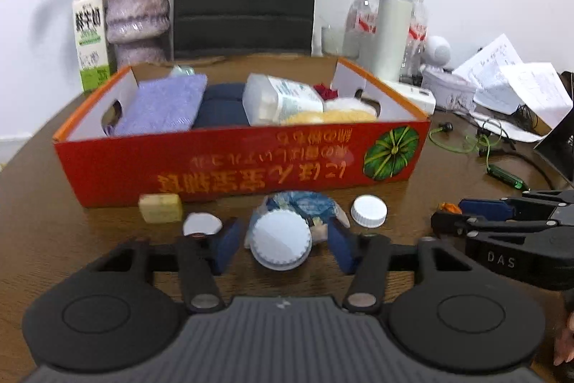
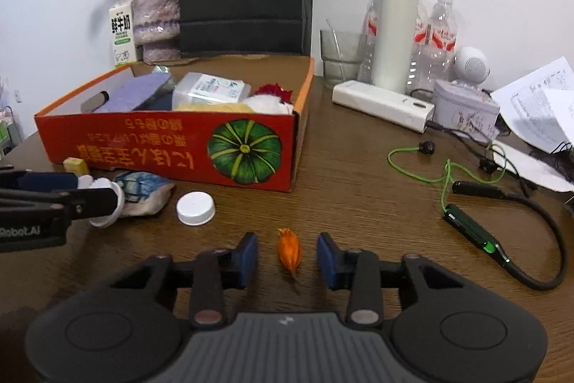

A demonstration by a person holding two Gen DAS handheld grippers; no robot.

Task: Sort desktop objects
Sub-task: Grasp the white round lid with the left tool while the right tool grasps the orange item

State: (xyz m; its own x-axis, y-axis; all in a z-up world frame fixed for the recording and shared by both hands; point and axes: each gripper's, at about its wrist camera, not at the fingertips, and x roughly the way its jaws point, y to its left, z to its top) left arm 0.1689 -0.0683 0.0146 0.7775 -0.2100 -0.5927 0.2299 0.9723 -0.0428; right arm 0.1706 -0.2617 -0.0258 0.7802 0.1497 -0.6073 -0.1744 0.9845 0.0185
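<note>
Left gripper [image 1: 283,248]: jaws half spread, straddling a white ribbed jar lid [image 1: 280,244] that sits on top of a crumpled blue-and-white packet [image 1: 301,209]. A thin gap shows on each side of the lid, so the pads don't look like they're pressing yet. Lid is round, so no long axis to line up; it lies dead centre between the jaws, just ahead of the camera

Around it, left to right: a pale yellow block [image 1: 160,208] touching the foot of the red cardboard box [image 1: 233,164], a small white disc [image 1: 202,224] just beside the left pad, and a white bottle cap [image 1: 368,210] just beside the right pad. Tight on both flanks, so I'd judge a straight lift is safer than any sideways sweep. Box wall is right behind the packet, with open room only upward and back toward the person

Right gripper [image 2: 287,259]: jaws partly spread around an orange petal [image 2: 290,250] lying flat on the table [image 2: 358,210], clear gaps both sides, nothing pinched. Its long axis runs along the pointing direction, so closing squeezes across the narrow width. Thin and flat, so it could slip under the pads. Bare table all round it; green cable [image 2: 423,173] well apart to the right

Box is nearer the left gripper; the right one has to cross over the cap to reach it
</note>
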